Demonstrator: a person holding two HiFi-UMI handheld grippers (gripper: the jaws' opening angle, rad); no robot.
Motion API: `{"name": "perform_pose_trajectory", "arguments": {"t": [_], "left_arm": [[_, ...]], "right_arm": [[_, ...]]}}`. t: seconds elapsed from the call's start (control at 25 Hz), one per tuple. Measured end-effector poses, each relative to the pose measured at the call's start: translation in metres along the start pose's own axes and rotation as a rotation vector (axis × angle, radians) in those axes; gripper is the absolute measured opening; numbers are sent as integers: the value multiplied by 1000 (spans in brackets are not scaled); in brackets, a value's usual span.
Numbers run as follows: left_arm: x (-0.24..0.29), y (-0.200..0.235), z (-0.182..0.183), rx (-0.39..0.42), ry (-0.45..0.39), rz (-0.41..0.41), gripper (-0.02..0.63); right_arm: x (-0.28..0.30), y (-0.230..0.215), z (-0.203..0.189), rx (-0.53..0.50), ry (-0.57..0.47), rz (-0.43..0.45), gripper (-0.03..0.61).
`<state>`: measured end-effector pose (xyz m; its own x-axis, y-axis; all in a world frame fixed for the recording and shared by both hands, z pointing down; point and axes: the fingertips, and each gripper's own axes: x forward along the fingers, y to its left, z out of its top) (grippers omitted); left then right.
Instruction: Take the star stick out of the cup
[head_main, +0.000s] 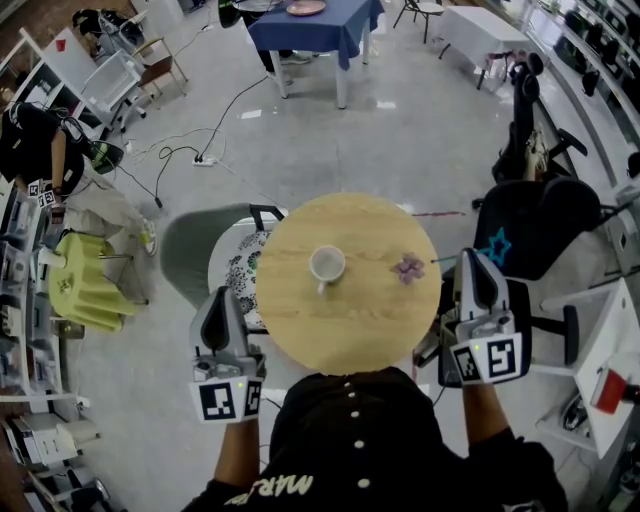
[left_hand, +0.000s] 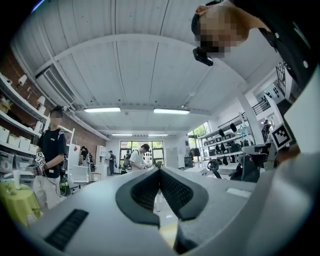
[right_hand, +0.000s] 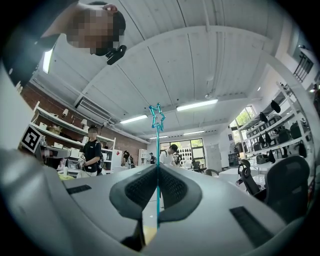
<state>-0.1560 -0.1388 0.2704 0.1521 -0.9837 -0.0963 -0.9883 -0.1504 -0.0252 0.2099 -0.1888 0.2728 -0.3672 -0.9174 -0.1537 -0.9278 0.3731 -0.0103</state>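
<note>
The star stick (right_hand: 158, 150) is already clear of the cup (head_main: 327, 265). It stands upright between the jaws of the right tool (right_hand: 158, 170), which are closed tight on its thin shaft, and its blue outline star shows beside that tool's tip in the head view, off the right edge of the round wooden desk (head_main: 300, 330). The stick looks very light, a slim, smooth rod with a hollow star on top, probably plastic. It is likely stiff enough to stay straight but slippery and apt to pivot in a narrow pinch, so low on the shaft, where the pads sit now, seems the right place to hold it; the star itself looks the weaker part. The white cup stands empty near the desk's middle, with a small purple item (head_main: 408, 267) to its right. The left tool (left_hand: 160, 172) is closed on nothing. The only writing is pale lettering on the person's dark shirt, too cut off to read; the tools' cubes carry square markers only.
</note>
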Motion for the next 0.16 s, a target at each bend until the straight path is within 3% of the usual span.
{"name": "perform_pose_trajectory", "arguments": {"t": [0.16], "left_arm": [[1, -3, -2, 2, 0, 0, 3]], "right_arm": [[0, -3, -2, 1, 0, -2, 8]]}}
